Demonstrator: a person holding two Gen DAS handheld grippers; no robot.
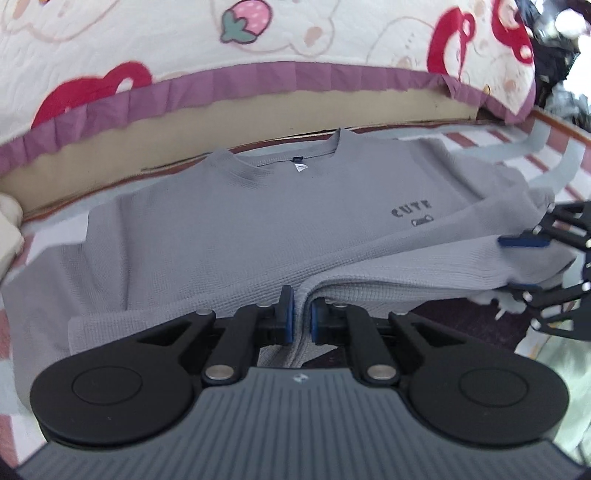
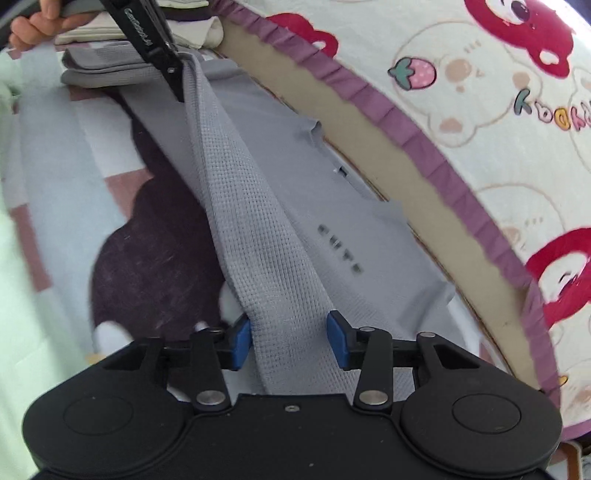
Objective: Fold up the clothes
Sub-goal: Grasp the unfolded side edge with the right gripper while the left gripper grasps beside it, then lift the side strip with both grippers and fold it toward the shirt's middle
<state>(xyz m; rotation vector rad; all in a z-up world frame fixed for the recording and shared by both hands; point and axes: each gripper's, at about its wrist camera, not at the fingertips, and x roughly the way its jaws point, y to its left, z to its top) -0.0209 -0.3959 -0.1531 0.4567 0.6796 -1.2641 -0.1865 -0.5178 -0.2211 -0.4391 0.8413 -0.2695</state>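
Writing on shirt: "CUTE" in dark letters on the chest of the grey T-shirt (image 1: pixel 258 221), a small dumbbell-like mark beneath it.
Neck label: a small white tag (image 1: pixel 301 168) with a dark one above it, print too small to read.
Quilt writing: coloured letters (image 2: pixel 554 114) on the cartoon quilt (image 1: pixel 332 33), seen upside down, not legible.
Shirt place: spread flat on a checked cover (image 2: pixel 48 122), collar toward the quilt's purple frill (image 1: pixel 221 79).
Left gripper (image 1: pixel 302 317): jaws nearly shut, pinching the shirt's raised hem fold.
Right gripper (image 2: pixel 290 341): jaws clamped on a gathered band of the same fabric.
Surroundings: folded grey clothes (image 2: pixel 99 66) stacked at the far end; a hand (image 2: pixel 35 26) on the other tool's handle.
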